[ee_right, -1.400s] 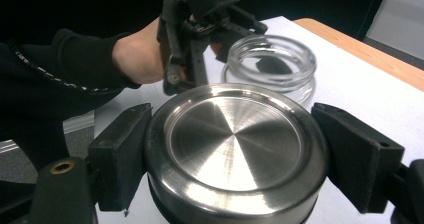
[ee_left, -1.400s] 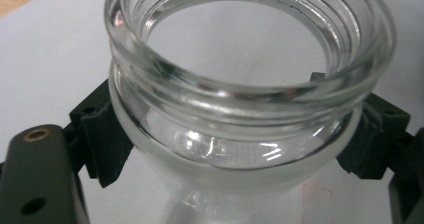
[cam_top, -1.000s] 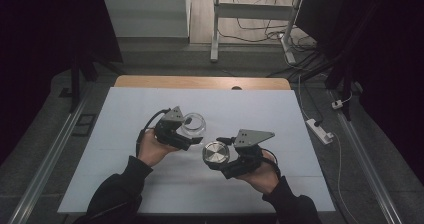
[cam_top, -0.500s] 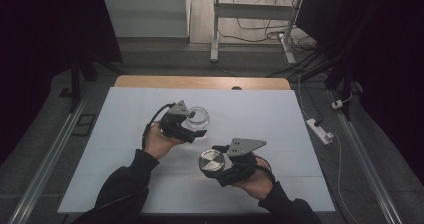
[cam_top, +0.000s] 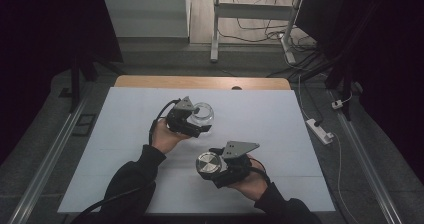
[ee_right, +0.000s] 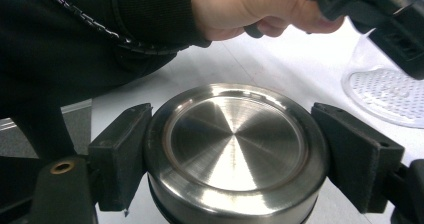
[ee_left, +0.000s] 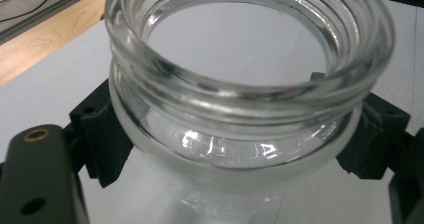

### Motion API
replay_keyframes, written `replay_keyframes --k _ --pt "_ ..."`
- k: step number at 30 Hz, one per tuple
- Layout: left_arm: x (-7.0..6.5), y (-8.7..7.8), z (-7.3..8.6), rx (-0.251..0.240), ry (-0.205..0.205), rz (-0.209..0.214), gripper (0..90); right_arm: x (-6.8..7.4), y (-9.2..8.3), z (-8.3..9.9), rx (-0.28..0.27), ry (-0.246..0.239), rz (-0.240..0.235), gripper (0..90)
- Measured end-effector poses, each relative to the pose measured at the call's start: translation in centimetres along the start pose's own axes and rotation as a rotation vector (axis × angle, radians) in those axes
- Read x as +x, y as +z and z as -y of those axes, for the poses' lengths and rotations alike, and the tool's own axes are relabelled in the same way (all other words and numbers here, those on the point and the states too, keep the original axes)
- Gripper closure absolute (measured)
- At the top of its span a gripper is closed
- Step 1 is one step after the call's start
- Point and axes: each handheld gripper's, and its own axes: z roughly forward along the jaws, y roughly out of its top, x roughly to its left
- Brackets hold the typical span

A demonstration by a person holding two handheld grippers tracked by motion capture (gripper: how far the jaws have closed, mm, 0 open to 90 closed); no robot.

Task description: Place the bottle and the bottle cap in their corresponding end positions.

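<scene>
Clear glossy glass jar point(ee_left: 240, 84), brushed shiny metal lid point(ee_right: 235, 144), matt white table point(cam_top: 280, 119), wooden edge point(cam_top: 200, 82)

The worktop point(cam_top: 280, 114) is seen from a fixed high view above its near edge, facing forward and down, so that all four edges and the floor beyond the far edge are taken in. The left gripper view is carried on the left gripper point(cam_top: 192, 121) and is held very close to a glass jar point(ee_left: 240, 84), looking toward the far left corner. The right gripper view is set just behind a metal lid point(ee_right: 235, 144). The left hand point(ee_right: 250, 9) and jar are shared with the high view.
</scene>
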Motion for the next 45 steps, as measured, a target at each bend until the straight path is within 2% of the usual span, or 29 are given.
replay_keyframes --k 10,20,30,39,45 --pt "0.6 1.4 0.1 0.015 0.000 -0.020 16.0 -0.4 1.2 0.9 0.012 -0.002 0.004 19.4" --pt "1.2 2.4 0.9 0.031 -0.002 -0.032 16.0 -1.0 2.6 1.7 0.039 -0.006 0.006 19.4" --pt "1.5 3.2 1.5 0.039 -0.005 -0.036 16.1 -1.6 3.8 2.6 0.081 -0.003 0.011 19.4" --pt "1.8 3.6 2.1 0.046 -0.011 -0.037 16.0 -1.5 5.0 3.3 0.132 0.002 -0.004 19.3" --pt "1.8 3.9 2.3 0.053 -0.012 -0.042 16.0 -1.6 5.6 3.6 0.168 0.000 0.009 19.3"
